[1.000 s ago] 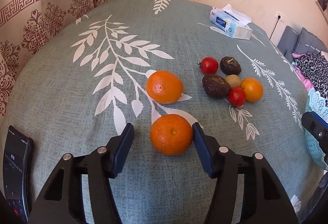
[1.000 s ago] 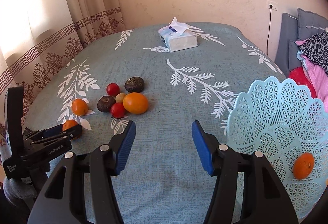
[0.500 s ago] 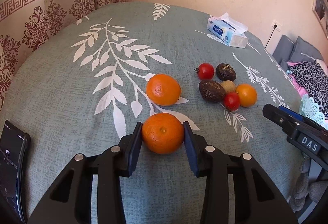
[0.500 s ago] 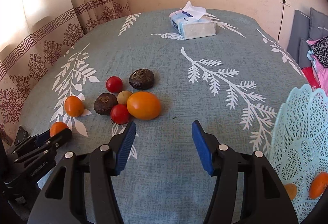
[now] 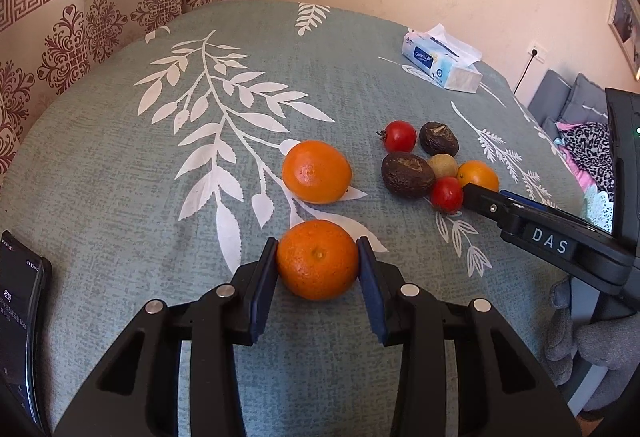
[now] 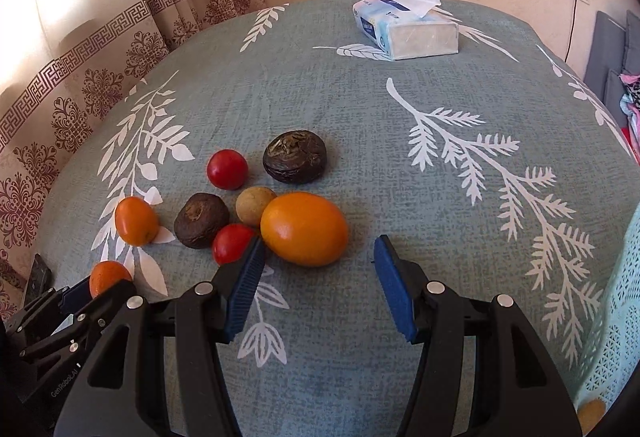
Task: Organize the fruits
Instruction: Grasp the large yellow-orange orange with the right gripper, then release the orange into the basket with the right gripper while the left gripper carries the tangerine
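Note:
My left gripper (image 5: 318,263) is shut on an orange mandarin (image 5: 317,258) on the teal tablecloth; it also shows in the right wrist view (image 6: 107,276). A second mandarin (image 5: 317,171) lies just beyond it. A cluster of fruit sits to the right: a yellow-orange fruit (image 6: 304,228), two red tomatoes (image 6: 227,168) (image 6: 231,243), two dark brown fruits (image 6: 295,156) (image 6: 201,214) and a small tan fruit (image 6: 254,206). My right gripper (image 6: 320,251) is open, its jaws on either side of the yellow-orange fruit's near end. The light blue lattice basket (image 6: 618,317) stands at the right edge.
A tissue box (image 6: 406,25) sits at the far side of the table. A black phone (image 5: 18,321) lies at the near left edge. A patterned curtain (image 5: 100,9) hangs behind the table on the left. A sofa with clothes (image 5: 584,141) stands to the right.
My left gripper closed on the near mandarin. My right gripper moved forward and left from beside the basket to the yellow-orange fruit, staying open.

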